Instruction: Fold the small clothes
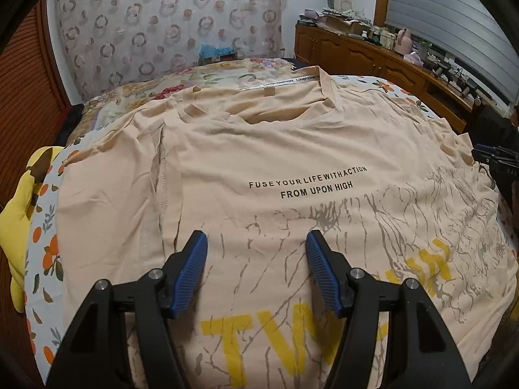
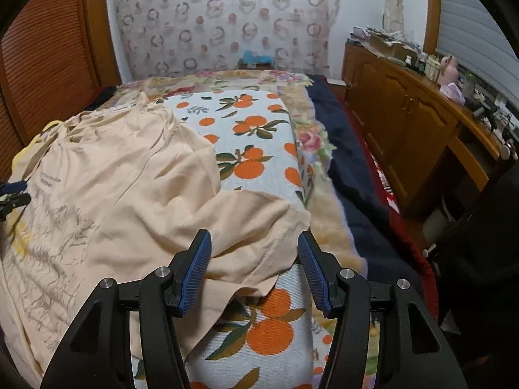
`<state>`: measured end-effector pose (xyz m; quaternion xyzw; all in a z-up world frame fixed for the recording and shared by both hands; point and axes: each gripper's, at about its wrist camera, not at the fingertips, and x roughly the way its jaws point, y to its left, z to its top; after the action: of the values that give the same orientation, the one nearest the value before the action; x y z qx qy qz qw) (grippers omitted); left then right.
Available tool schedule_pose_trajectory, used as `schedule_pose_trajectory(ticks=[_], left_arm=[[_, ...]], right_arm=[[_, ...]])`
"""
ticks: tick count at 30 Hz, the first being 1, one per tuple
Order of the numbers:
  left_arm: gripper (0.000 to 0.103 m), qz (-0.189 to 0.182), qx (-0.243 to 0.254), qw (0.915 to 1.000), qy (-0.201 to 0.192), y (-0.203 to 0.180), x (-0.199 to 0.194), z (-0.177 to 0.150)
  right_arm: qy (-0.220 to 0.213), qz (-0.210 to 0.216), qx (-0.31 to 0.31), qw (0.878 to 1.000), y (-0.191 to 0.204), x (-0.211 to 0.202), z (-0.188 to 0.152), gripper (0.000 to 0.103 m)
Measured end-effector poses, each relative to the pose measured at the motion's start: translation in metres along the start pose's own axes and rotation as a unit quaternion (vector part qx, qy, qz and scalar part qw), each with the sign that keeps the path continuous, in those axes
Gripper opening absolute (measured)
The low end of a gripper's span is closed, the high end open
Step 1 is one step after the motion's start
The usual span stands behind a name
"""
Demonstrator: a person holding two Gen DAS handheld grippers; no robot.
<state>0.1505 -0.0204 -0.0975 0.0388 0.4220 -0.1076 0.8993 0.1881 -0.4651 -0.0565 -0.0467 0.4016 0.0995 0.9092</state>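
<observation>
Right wrist view, T-shirt (image 2: 129, 194) sleeve on orange-print cloth (image 2: 253, 149), wooden cabinet (image 2: 405, 103) beside

Both tools are angled down and forward, each one seen from its own wrist camera. The left tool (image 1: 256, 236) has its blue ribbed pads (image 1: 191, 269) spread well apart with nothing pinched between them, black finger arms splaying out toward the camera. The right tool (image 2: 254, 236) looks much the same: blue pads (image 2: 196, 269) parted, not pressing on anything. At the far left edge of the right wrist view you can just catch a dark sliver of the left tool (image 2: 13, 196), too small to read.
</observation>
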Motion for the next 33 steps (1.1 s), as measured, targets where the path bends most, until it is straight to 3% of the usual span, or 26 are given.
schedule_pose_trajectory(ticks=[2,6,12,15,20,24,29,33], left_arm=[[0.068,-0.004,0.003,1.0,0.001,0.0,0.0,0.0],[0.089,-0.009,0.019,0.9997,0.01,-0.007,0.005,0.0],[0.093,-0.011,0.019,0.9997,0.013,-0.007,0.007,0.003],[0.095,-0.009,0.017,0.9997,0.014,-0.006,0.008,0.003],[0.097,-0.005,0.012,0.9998,0.016,-0.004,0.009,0.003],[0.098,-0.003,0.009,0.9998,0.016,-0.005,0.009,0.003],[0.098,0.003,0.001,0.9999,0.014,-0.005,0.006,0.002],[0.098,0.013,-0.012,0.9996,-0.024,-0.001,-0.013,-0.002]], right_arm=[[0.002,0.0,-0.003,1.0,0.001,0.001,0.0,0.053],[0.013,-0.006,-0.008,1.0,0.003,0.006,-0.001,0.049],[0.016,-0.005,-0.008,1.0,0.002,0.007,-0.003,0.047],[0.015,-0.003,-0.014,1.0,0.003,0.006,-0.003,0.041],[0.016,0.012,-0.039,0.999,0.013,0.006,-0.003,0.008],[0.013,0.02,-0.054,0.998,0.025,0.003,0.0,0.005],[-0.035,0.05,-0.063,0.996,0.044,-0.025,0.022,0.005],[-0.068,0.079,-0.08,0.991,0.073,-0.041,0.048,0.005]])
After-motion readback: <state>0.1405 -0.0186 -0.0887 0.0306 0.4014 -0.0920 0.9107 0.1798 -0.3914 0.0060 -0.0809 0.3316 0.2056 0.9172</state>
